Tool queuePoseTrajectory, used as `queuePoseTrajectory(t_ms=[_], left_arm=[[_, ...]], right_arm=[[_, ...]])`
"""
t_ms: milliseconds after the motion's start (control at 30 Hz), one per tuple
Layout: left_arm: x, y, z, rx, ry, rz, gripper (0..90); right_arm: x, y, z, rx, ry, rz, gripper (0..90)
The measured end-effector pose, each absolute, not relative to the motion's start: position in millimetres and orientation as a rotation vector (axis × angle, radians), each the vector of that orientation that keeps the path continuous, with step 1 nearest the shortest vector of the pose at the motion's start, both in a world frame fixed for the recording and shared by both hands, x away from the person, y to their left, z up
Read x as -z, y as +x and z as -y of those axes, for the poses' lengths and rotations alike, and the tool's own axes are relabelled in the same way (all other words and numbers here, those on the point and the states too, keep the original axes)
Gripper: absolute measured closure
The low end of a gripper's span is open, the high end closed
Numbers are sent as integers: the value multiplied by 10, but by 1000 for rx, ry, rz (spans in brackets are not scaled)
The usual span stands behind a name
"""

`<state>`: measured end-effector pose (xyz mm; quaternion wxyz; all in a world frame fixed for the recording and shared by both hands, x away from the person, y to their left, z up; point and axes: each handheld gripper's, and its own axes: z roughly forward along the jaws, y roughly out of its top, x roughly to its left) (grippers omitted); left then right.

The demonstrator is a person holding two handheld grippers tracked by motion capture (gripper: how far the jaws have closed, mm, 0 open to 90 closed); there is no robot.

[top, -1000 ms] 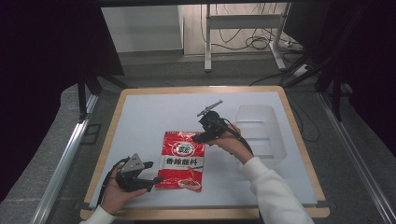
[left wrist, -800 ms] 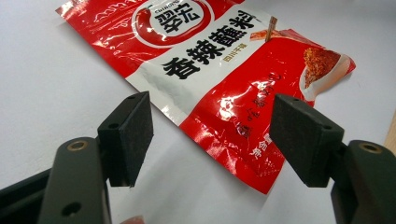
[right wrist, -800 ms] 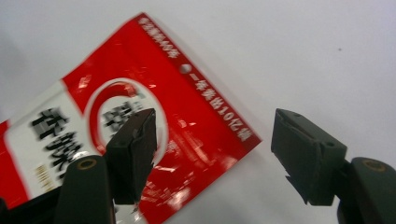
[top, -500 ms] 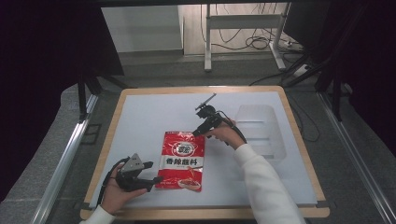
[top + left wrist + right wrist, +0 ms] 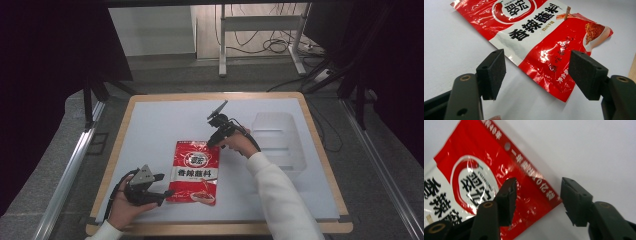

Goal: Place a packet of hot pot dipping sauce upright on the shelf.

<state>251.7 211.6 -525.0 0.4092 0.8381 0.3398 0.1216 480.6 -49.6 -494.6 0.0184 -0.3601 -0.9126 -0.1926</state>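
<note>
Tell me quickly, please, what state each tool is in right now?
Left tool: open, holding nothing, aimed at the red packet.
Right tool: open, jaws just been closing astride the packet's top corner, not yet pressing it.

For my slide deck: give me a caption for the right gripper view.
Right gripper, jaws apart, straddles the top corner of a red seasoning packet on the white table.

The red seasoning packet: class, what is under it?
The red seasoning packet lies flat on the white table top, which shows all around its edges. Whatever might lie directly beneath it is covered by the packet itself and cannot be seen.
</note>
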Motion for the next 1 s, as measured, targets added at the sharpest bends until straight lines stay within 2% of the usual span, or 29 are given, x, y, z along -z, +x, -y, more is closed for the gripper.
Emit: queuePoseTrajectory(t_ms=[33, 133, 167, 200, 233, 333, 367, 400, 467, 767, 1000], left_arm=[[5250, 2517, -2116, -306, 2111, -856, 299], [5249, 2517, -2116, -308, 2118, -852, 299], [5249, 2517, -2115, -307, 2119, -850, 299], [5249, 2516, -2113, -308, 2120, -849, 299], [5249, 2516, -2113, -308, 2120, -849, 299], [5244, 2521, -2121, -311, 2116, -853, 298], [5244, 2521, -2121, -311, 2116, -853, 298], [5240, 2520, -2125, -312, 2116, -851, 298], [5240, 2521, -2123, -313, 2118, -851, 298], [5241, 2523, -2123, -313, 2117, -854, 298], [5222, 2519, -2133, -320, 2098, -859, 298]], right_arm=[[4946, 4806, 496, 598, -1118, 2834, 478], [4972, 4775, 490, 573, -1095, 2844, 571], [4972, 4775, 490, 573, -1095, 2844, 571], [4952, 4755, 498, 598, -1051, 2839, 647], [4936, 4742, 500, 593, -1037, 2856, 685], [4920, 4701, 498, 569, -1006, 2903, 769], [4920, 4701, 498, 569, -1006, 2903, 769], [4915, 4673, 496, 571, -987, 2930, 830], [4896, 4643, 494, 598, -969, 2950, 885], [4744, 4540, 519, 689, -919, 2970, 889], [4574, 4322, 552, 790, -824, 2963, 891]])
